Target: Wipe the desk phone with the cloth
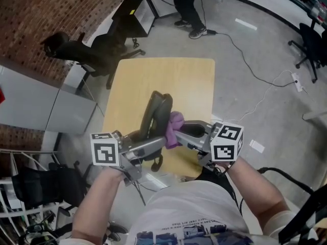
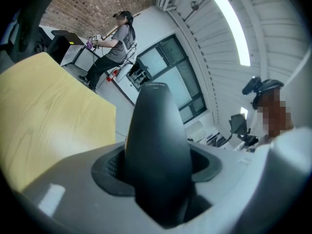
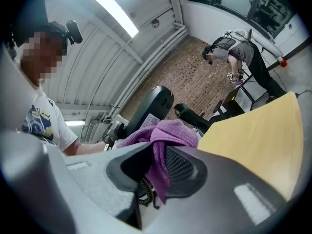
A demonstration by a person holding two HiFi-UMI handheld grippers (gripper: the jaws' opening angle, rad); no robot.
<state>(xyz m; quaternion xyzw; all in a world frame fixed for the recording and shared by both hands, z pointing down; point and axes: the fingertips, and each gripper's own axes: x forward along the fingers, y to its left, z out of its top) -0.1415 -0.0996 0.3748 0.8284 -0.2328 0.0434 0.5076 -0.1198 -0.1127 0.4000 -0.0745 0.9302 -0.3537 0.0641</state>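
The left tool [image 1: 153, 144] clamps the black desk phone [image 1: 156, 111]; the right tool [image 1: 180, 136], pointing at it, pinches the purple cloth [image 1: 174, 125] against its 3 o'clock side.

Desk phone [image 1: 156, 114]: plain black all over. Cloth [image 1: 174, 128]: solid purple, no pattern. Surface [image 1: 163, 80]: pale yellow wood tone with faint grain. Left gripper [image 1: 153, 146] and right gripper [image 1: 185, 133]: light grey bodies with dark grey textured pads. Left cube [image 1: 104, 148] and right cube [image 1: 226, 142]: white faces with black square markers. Floor [image 1: 255, 75], right of frame: plain grey. Brick wall [image 1: 41, 14], upper left: red-brown with paler mortar lines. Chair [image 1: 76, 50], upper left: black. Shirt [image 1: 189, 213], bottom centre: white with blue print at the hem.
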